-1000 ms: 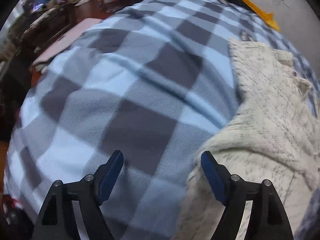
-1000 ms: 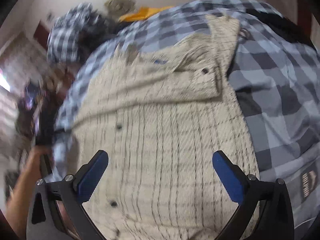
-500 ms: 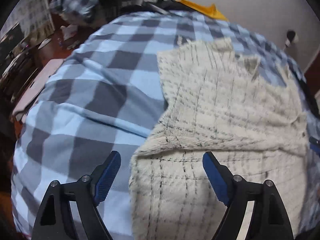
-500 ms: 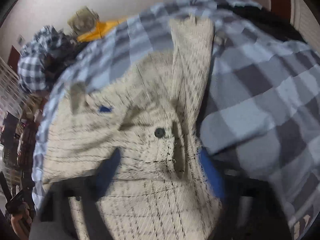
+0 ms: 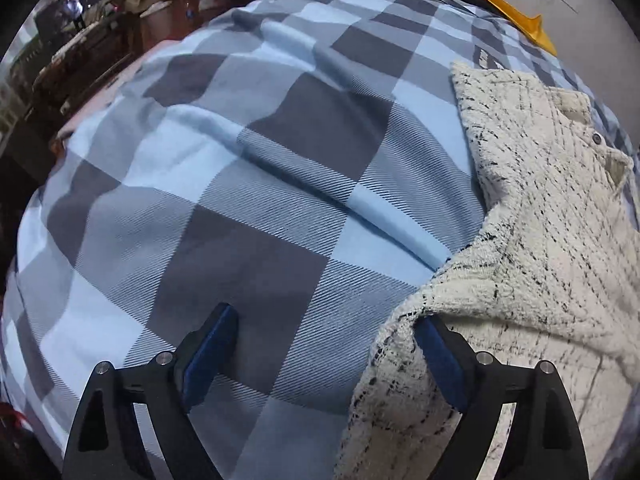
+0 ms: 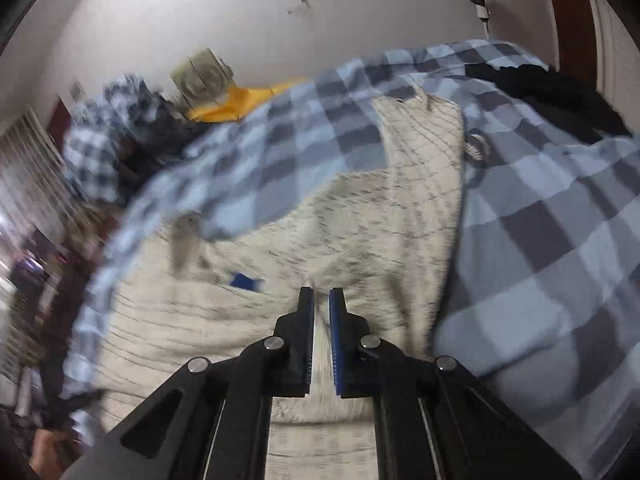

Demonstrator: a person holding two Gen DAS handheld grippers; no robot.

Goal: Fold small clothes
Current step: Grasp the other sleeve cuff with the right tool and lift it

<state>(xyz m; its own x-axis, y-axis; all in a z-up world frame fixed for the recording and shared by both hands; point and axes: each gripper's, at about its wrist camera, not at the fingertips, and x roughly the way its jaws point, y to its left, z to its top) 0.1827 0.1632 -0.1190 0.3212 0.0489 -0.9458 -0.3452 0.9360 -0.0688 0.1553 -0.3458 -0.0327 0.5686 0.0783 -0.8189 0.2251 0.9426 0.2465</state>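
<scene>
A cream knitted jacket [image 5: 532,264] with thin black lines and dark buttons lies spread on a blue and grey checked blanket [image 5: 256,184]. My left gripper [image 5: 324,344] points steeply down at the jacket's left edge. Its jaws are opening, and the folded hem touches only the right finger [image 5: 438,354], with blanket under the rest of the gap. In the right wrist view the jacket [image 6: 384,216] fills the middle. My right gripper [image 6: 322,300] is shut on a raised pinch of the cream fabric near a small blue label [image 6: 244,281].
The blanket [image 6: 552,248] covers a bed. A black garment [image 6: 560,96] lies at its far right, and a yellow cloth [image 6: 244,100] and a plaid pile [image 6: 96,140] at the far side by the wall. Dark furniture [image 5: 80,60] stands beyond the left edge. A hand [image 6: 48,448] shows low left.
My right gripper has gone from wide open to shut on the jacket's fabric after moving in over it. The left gripper swung over the jacket and back to its left edge, jaws a little wider.
</scene>
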